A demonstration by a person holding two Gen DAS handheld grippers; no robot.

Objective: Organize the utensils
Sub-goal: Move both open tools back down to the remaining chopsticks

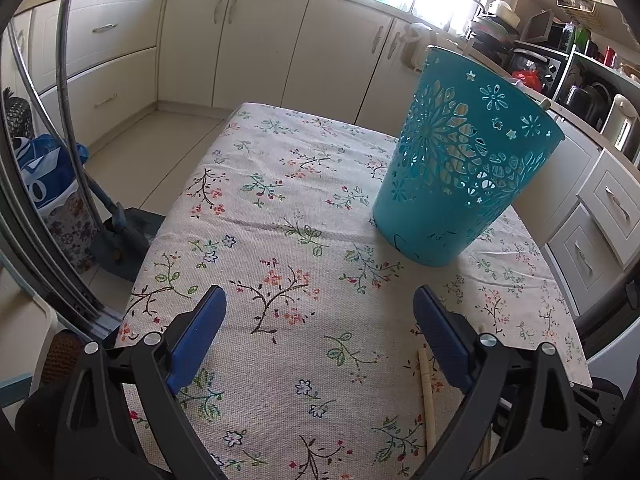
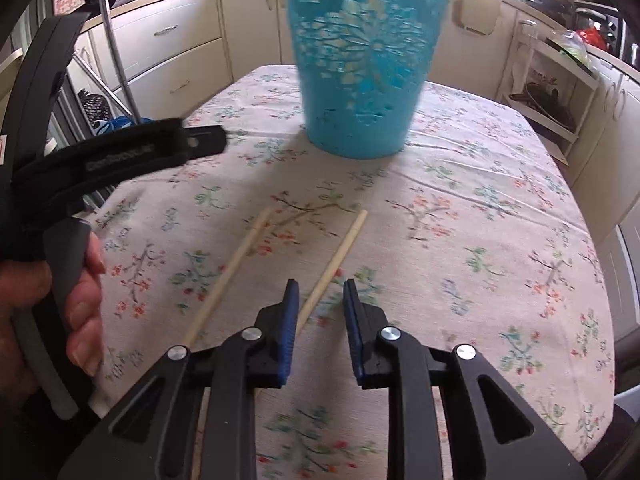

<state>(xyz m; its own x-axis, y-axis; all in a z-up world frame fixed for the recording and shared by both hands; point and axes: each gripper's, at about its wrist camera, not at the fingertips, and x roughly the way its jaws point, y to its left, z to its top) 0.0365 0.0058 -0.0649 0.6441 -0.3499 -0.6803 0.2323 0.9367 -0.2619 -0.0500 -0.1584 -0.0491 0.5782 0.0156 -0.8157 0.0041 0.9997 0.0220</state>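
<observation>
Right wrist view had our right gripper (image 2: 320, 300) half-open over one chopstick (image 2: 335, 266), the other chopstick (image 2: 230, 272) at 9 o'clock, teal basket (image 2: 360, 64) at 12. Left gripper (image 1: 320, 332) was wide apart, empty. Pickup step we reckon; next, close on it.

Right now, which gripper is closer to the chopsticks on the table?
Right. The right gripper sits open over one of the chopsticks; the left gripper is off to their left, open over bare cloth.
</observation>
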